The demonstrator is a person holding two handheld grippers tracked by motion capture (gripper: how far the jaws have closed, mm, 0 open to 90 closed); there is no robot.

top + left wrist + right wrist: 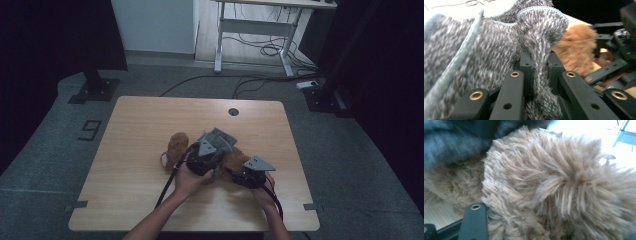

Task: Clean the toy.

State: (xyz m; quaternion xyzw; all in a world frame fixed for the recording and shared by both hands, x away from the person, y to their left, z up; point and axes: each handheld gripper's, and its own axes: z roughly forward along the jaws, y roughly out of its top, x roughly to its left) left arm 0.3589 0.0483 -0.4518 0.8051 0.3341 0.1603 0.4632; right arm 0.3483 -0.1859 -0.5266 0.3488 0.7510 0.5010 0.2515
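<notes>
The wooden surface (130, 150) carries a brown plush toy (177, 147), which lies near its centre with one end exposed to the left of both grippers and the other end running under them. In the high view, the left gripper (212, 150) sits over the middle of the toy, held by the left hand (187, 181), with a grey knitted cloth (220, 137) bunched at its tip. In the left gripper view, the left gripper (539, 67) has its jaws clamped tight on a narrow fold of the cloth (486, 57); the remaining fabric spreads out to the left and above the jaws, and the toy (577, 50) lies just behind it to the right. The right gripper (246, 172) rests against the right end of the toy, close beside the left gripper, with the right hand (265, 192) behind it. In the right gripper view, the toy (554, 185) is pressed close to the camera; one black jaw of the right gripper (499, 230) rises at the lower left, and its fur covers the rest. Whether those jaws press on the fur cannot be determined. The cloth (451, 142) appears blurred at the upper left, lying on the toy.
</notes>
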